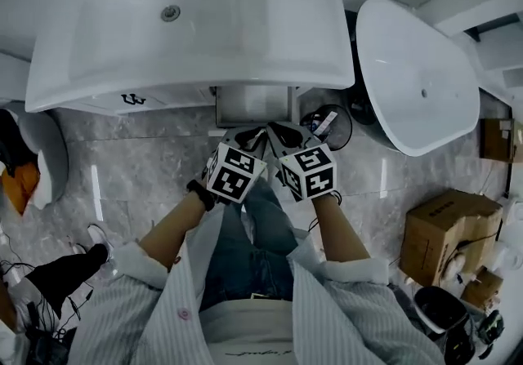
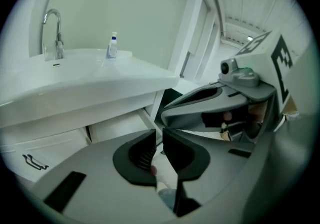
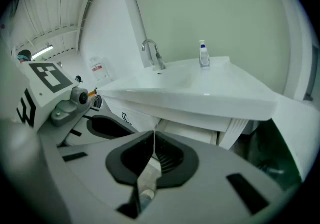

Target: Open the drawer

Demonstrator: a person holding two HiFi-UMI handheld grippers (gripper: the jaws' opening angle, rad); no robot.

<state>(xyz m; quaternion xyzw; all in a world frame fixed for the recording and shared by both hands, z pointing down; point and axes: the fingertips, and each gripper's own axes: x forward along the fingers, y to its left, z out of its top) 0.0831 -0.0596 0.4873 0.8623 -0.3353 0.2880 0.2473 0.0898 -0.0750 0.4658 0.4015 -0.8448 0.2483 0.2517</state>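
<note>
A white vanity [image 1: 196, 20] with a sink stands ahead of me. Below it a white drawer front [image 1: 155, 98] carries a small black handle [image 1: 133, 99], also seen in the left gripper view as the handle [image 2: 34, 162] and in the right gripper view as the handle [image 3: 125, 117]. The drawer looks closed. My left gripper [image 1: 245, 140] [image 2: 159, 144] and right gripper [image 1: 282, 136] [image 3: 154, 140] hover side by side in front of the vanity's middle, touching nothing. Both are shut and empty; the left shows only a thin slit between its pads.
A grey recess [image 1: 253, 104] sits under the sink's middle. A white tub [image 1: 417, 77] stands to the right, a dark bin [image 1: 328, 123] beside it, cardboard boxes [image 1: 445, 229] at the lower right. A toilet [image 1: 41, 155] is at the left. A bottle [image 2: 112, 45] and a faucet [image 2: 54, 32] stand on the vanity.
</note>
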